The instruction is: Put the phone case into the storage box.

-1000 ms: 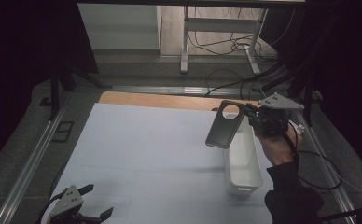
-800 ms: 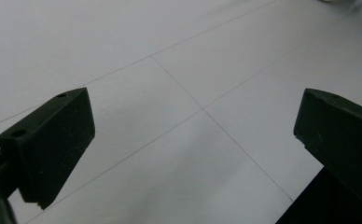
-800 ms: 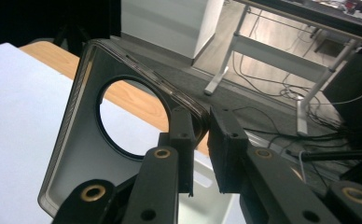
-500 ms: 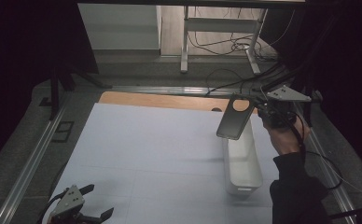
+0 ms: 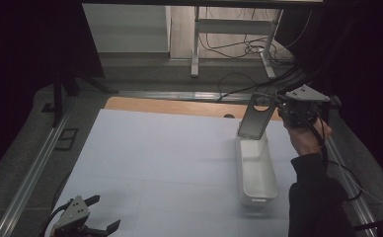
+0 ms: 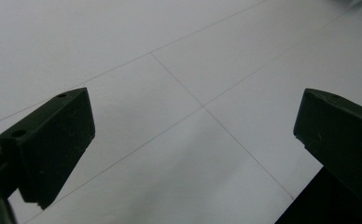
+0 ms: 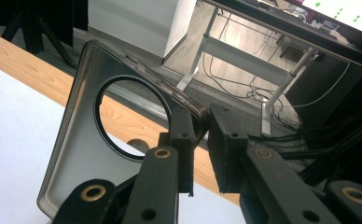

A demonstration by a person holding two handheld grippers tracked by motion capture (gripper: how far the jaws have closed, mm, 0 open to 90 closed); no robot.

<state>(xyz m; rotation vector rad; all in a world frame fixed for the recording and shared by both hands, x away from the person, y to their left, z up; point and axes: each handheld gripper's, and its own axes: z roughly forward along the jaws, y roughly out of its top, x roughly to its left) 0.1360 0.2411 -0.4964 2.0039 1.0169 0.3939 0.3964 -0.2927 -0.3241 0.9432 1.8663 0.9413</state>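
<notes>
Phone case [image 5: 254, 117] pinched by right gripper [image 5: 280, 109] above white bin [image 5: 255, 168], not yet dropped; left gripper [image 5: 93, 217] idle, jaws apart

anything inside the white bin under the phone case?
White bin looks empty: bare floor in the part showing. Its far end is covered by the phone case held up by the right tongs.

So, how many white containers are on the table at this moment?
1. The white container stands on the white sheet at the table's right side, just below the phone case that the right gripper holds. I see no others.
</notes>
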